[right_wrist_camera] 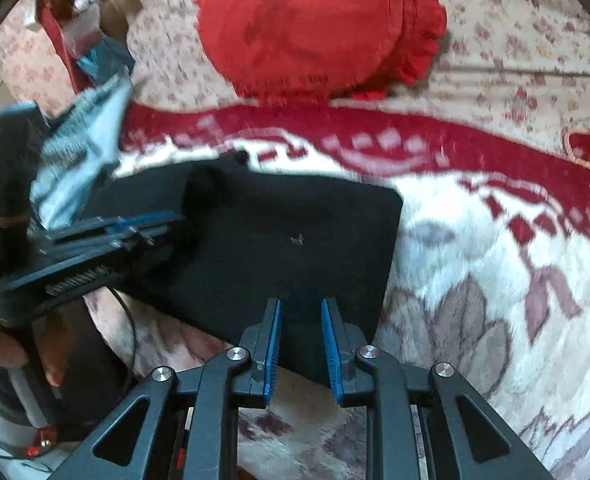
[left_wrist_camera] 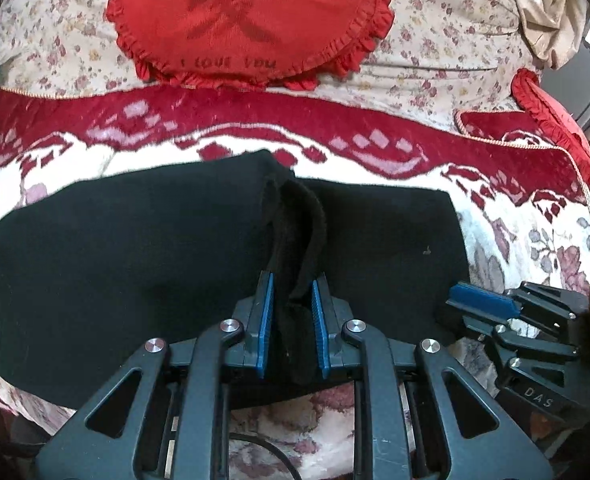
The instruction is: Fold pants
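The black pants (left_wrist_camera: pixel 135 240) lay folded flat near the front edge of the bed, on a red-and-white floral blanket (left_wrist_camera: pixel 515 232). The left tool (left_wrist_camera: pixel 293 280), tilted steeply downward, pinched a raised fold of the pants. The right tool (right_wrist_camera: pixel 301 304) hung angled over their near corner, jaws narrowly apart, gripping nothing. A red cushion (left_wrist_camera: pixel 247 20) sat behind.
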A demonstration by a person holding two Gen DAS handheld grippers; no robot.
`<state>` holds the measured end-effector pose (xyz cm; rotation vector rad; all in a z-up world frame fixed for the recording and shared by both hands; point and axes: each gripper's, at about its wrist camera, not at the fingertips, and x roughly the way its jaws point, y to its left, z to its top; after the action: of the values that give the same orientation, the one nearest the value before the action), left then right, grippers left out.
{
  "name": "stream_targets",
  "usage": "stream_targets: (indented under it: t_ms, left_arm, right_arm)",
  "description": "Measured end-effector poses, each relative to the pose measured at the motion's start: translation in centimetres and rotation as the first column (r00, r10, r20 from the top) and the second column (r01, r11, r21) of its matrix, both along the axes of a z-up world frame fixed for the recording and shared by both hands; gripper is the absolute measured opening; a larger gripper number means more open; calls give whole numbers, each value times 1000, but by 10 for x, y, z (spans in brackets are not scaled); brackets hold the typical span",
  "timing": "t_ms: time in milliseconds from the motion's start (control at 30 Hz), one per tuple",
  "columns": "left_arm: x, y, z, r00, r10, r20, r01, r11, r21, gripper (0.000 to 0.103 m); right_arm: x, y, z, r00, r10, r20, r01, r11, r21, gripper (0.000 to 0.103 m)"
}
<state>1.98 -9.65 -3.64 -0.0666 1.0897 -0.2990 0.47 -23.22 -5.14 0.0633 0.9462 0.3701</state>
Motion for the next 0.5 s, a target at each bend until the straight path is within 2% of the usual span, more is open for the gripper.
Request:
stream_targets:
  t_ms: [67, 200, 333, 500]
  left_arm:
    - [-1, 0, -1, 1000, 5, 1, -5, 1000, -2, 20]
    - [-3, 2, 2, 1000, 12, -2, -12, 1000, -8, 20]
    - [-6, 4, 4, 1000, 18, 2, -18, 1000, -14, 20]
    - [-11, 9, 9, 999, 35, 8, -35, 999, -21, 21]
  right_arm:
    - [-1, -1, 1, 1000, -4, 1, 4, 1000, 6, 19]
    - [-5, 3, 9, 1000, 1, -1, -1, 1000, -25, 19]
    - [-6, 7, 17, 1000, 2, 8, -2, 1000, 3, 19]
    - [0, 16, 22, 999, -14, 30, 14, 1000, -11, 20]
